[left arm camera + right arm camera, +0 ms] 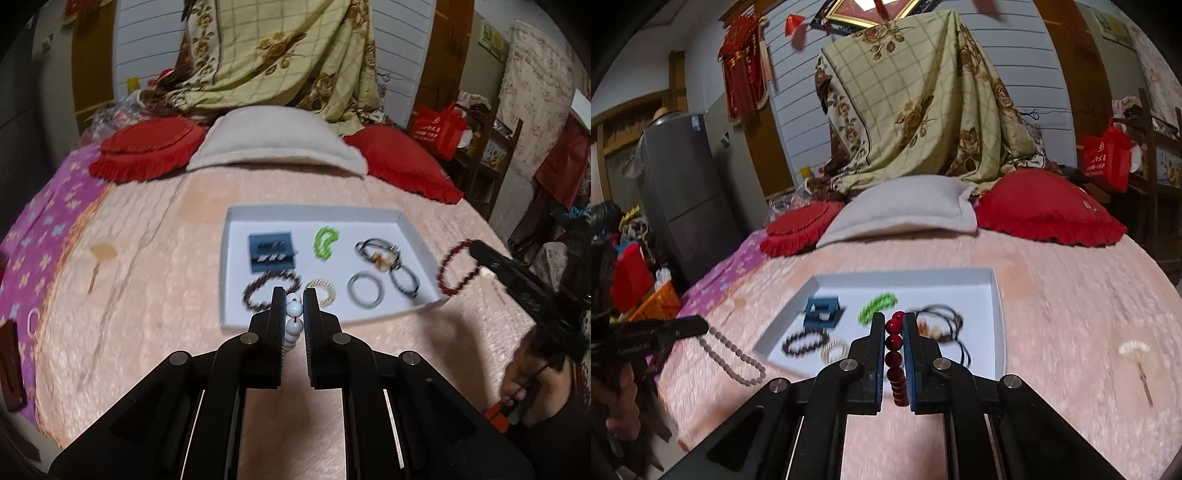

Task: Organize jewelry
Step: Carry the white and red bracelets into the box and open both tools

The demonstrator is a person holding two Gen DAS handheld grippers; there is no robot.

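A shallow white tray [406,229] lies on the pink bedspread and also shows in the right wrist view [995,295]. It holds a blue card [271,252], a green bracelet [325,242], a dark brown bracelet [271,290], a gold one [323,291], a grey one [366,289] and dark cord pieces [380,254]. My left gripper [294,308] is shut on a white bead bracelet [294,317], above the tray's near edge; it shows hanging in the right wrist view [733,354]. My right gripper [894,332] is shut on a red bead bracelet [895,354], which also shows at the tray's right side [456,269].
Two red cushions [147,147] [406,162] and a beige pillow [277,142] lie at the bed's head. A cream fan-shaped hairpin [1136,354] lies on the bedspread at right. A white ring [33,319] lies at the left edge. Shelves and a red bag [441,127] stand right.
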